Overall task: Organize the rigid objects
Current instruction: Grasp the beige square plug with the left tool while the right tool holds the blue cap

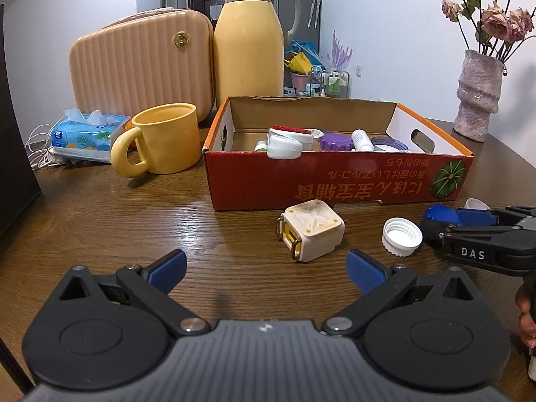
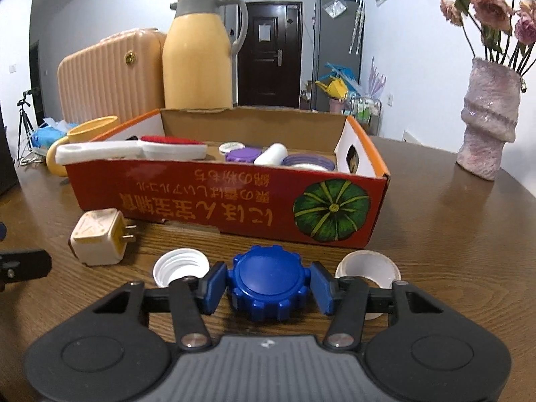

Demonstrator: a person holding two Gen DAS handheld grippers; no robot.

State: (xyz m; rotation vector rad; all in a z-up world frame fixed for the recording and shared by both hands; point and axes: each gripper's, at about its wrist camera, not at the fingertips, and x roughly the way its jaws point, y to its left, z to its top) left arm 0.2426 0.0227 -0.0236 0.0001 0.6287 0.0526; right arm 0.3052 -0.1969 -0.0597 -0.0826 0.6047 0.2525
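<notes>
On the wooden desk (image 2: 435,234) before the red box (image 2: 234,207), right tool (image 2: 268,284) pads seemingly touching the blue ridged cap (image 2: 268,281), white cap (image 2: 177,264) alongside, left tool (image 1: 266,268) wide open, empty, near the cream plug (image 1: 311,231).

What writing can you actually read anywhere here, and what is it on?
"DAS": white letters on the black body of the right tongs, seen from the left wrist view.
Large yellow East Asian characters on the red side of the cardboard box: upside down, not legible to me.
Tissue pack print: too small to read.
Round gold badge on the ribbed case: too blurred to read.
</notes>
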